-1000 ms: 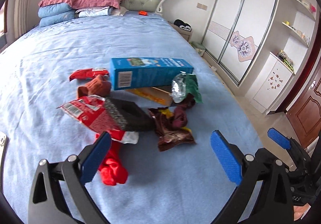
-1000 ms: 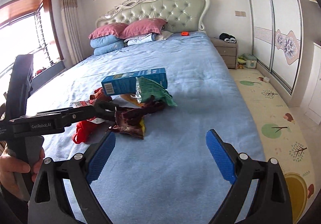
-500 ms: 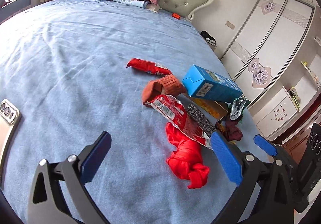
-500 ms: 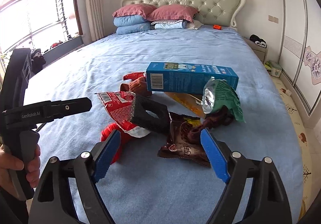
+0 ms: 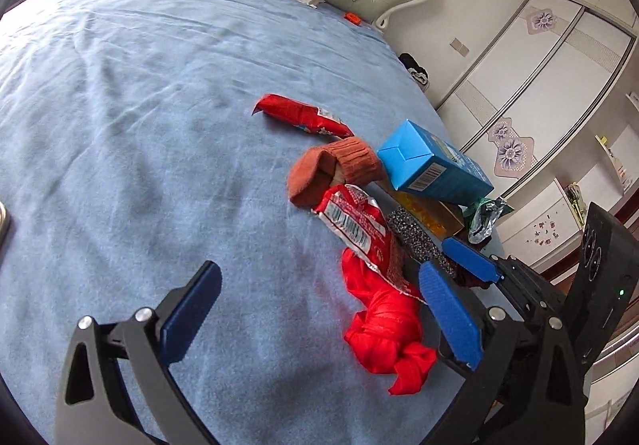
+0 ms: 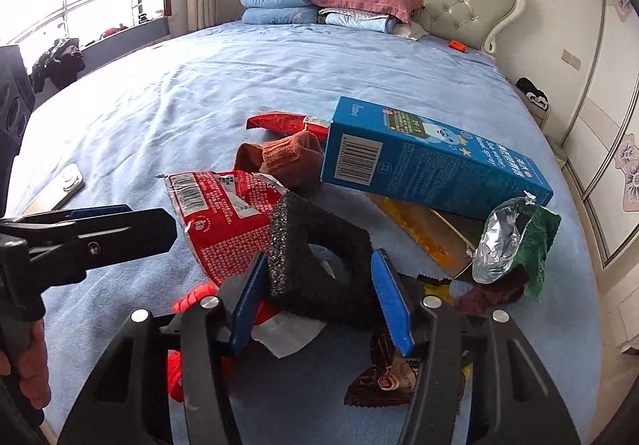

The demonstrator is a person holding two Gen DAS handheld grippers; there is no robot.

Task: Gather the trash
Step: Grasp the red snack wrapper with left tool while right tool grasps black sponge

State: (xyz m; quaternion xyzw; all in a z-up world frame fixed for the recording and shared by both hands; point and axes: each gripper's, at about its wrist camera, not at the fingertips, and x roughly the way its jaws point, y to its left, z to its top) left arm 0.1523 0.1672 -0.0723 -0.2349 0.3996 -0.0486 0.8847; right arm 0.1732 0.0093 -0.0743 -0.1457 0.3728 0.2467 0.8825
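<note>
A heap of trash lies on the blue bed (image 6: pixel 199 93). It holds a blue carton (image 6: pixel 431 161), a big red snack wrapper (image 6: pixel 223 213), a black foam block (image 6: pixel 319 257), a green foil wrapper (image 6: pixel 515 241) and a brown wrapper (image 6: pixel 395 377). My right gripper (image 6: pixel 319 297) is closing on the black foam block, and its blue pads touch the block's two sides. My left gripper (image 5: pixel 319 309) hangs open over bare bedspread just left of the heap, beside a red cloth (image 5: pixel 383 329). Nothing sits between its fingers.
A brown sock (image 5: pixel 331 169) and a small red wrapper (image 5: pixel 299 113) lie at the heap's far side. A phone (image 6: pixel 64 185) rests on the bed to the left. Pillows (image 6: pixel 319 2) and a headboard are far back. A wardrobe (image 5: pixel 531 86) stands to the right.
Both grippers moved in low toward the heap. The right jaws narrowed from wide open until they sit around the black foam block. The left gripper swung to the heap's left side and stayed open.
</note>
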